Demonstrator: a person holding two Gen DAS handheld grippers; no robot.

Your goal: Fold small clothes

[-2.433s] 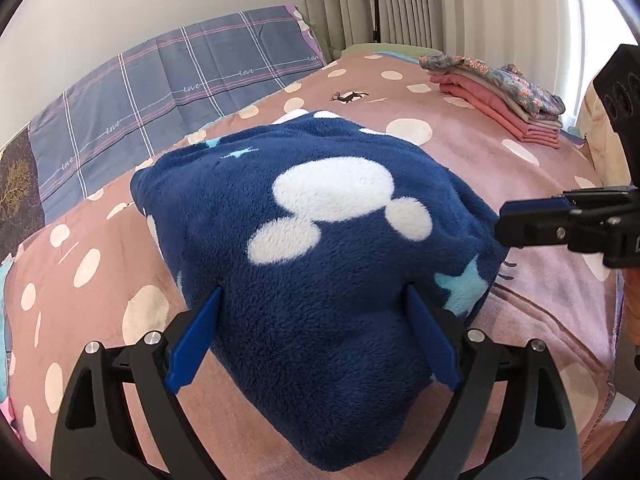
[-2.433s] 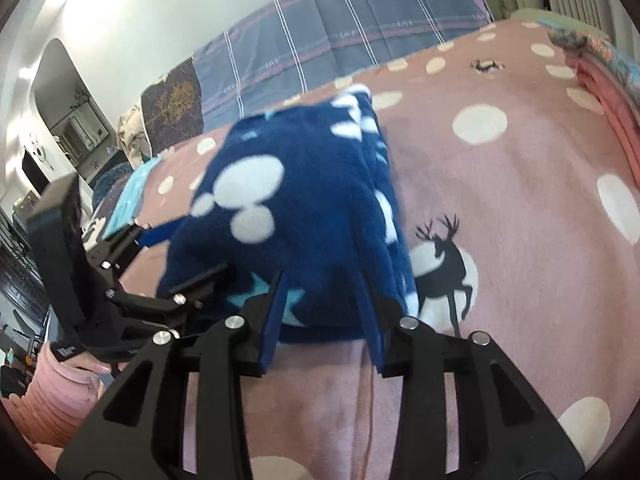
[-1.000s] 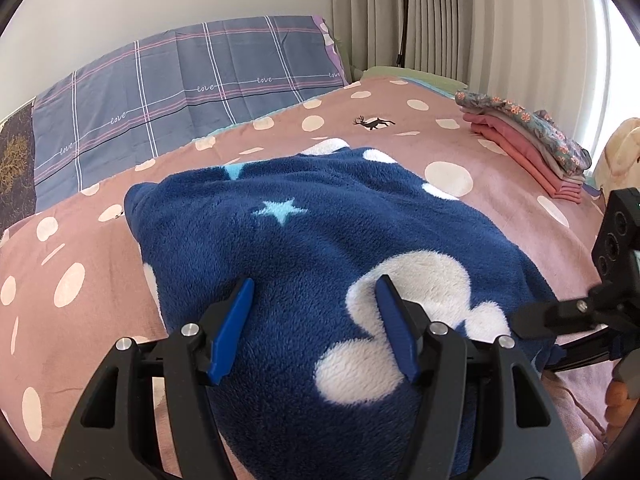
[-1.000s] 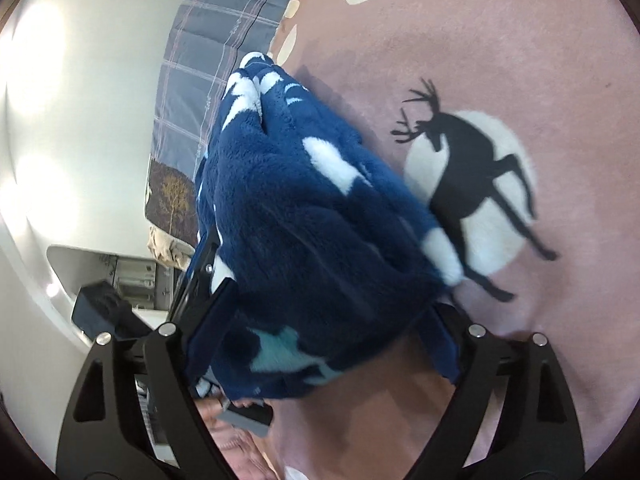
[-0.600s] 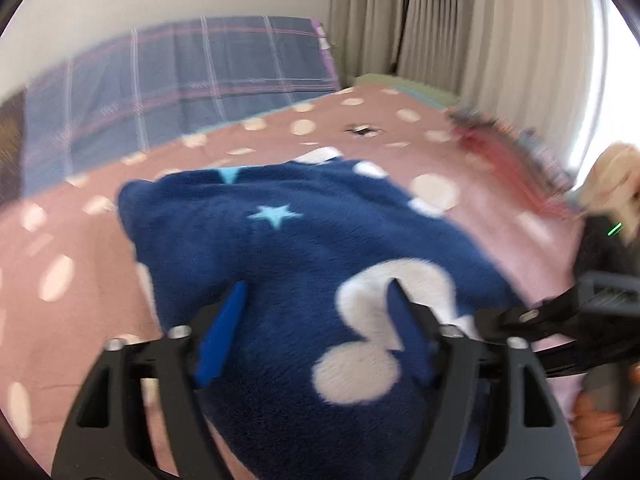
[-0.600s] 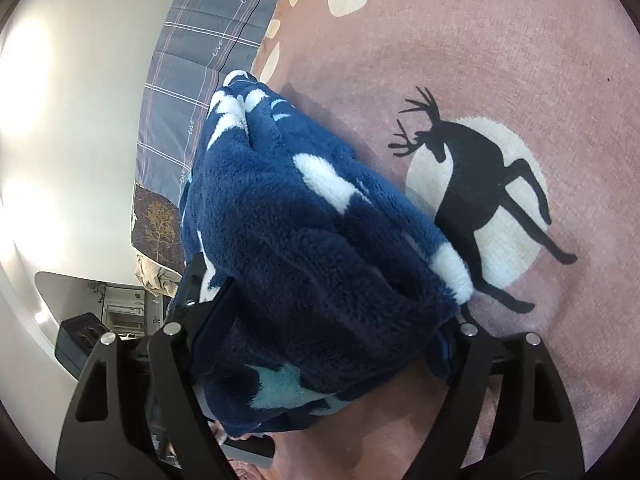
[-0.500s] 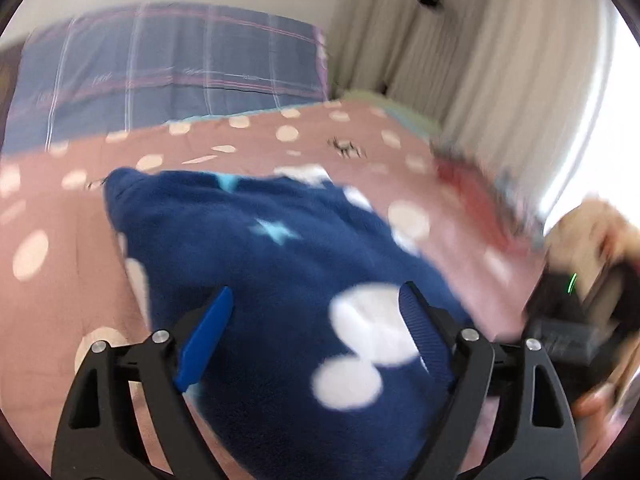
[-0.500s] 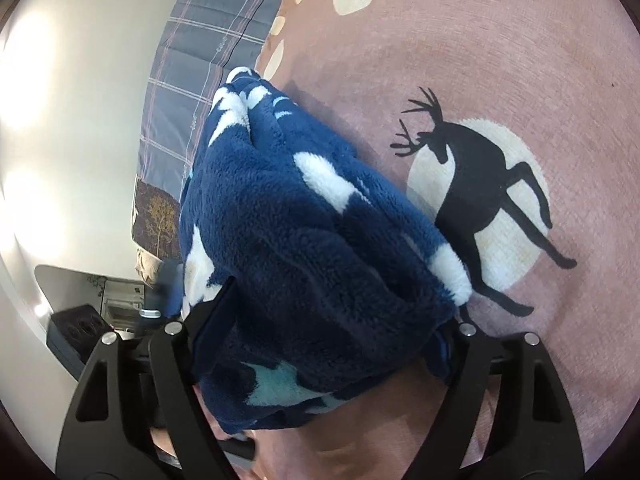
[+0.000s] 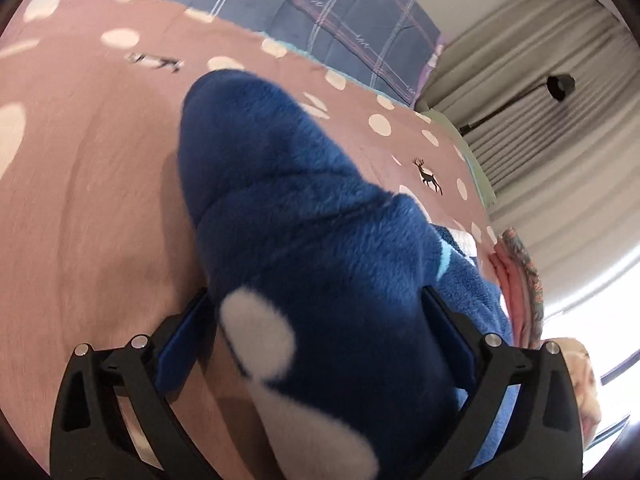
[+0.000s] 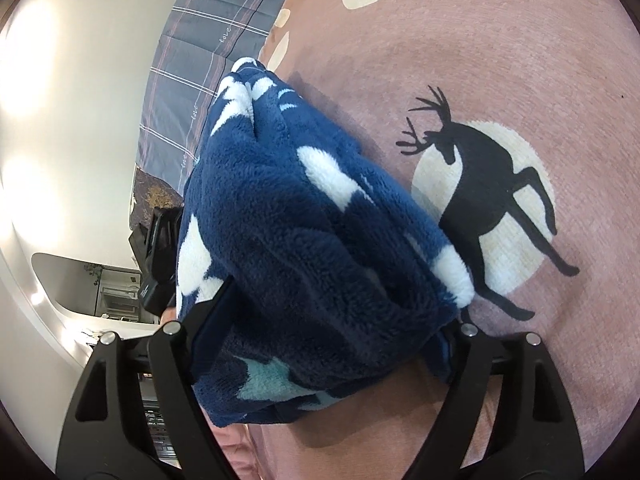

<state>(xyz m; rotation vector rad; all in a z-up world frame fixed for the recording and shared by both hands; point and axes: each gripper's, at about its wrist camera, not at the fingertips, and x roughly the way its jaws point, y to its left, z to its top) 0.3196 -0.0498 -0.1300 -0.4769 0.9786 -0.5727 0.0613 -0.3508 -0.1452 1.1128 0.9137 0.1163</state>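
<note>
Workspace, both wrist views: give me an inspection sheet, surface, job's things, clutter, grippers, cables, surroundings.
Surface: pink spotted bedspread with deer prints.
Job's things: folded blue fleece lying bunched on the bedspread; stack of folded clothes at the far edge.
Clutter: nothing seen.
Grippers: left gripper has just been opening, jaws wide around one end of the fleece; right gripper straddles the other end, jaws wide; whether the pads of either press cannot be told.
Cables: nothing seen.
Surroundings: plaid pillow, curtains, lamp, white wall.
</note>
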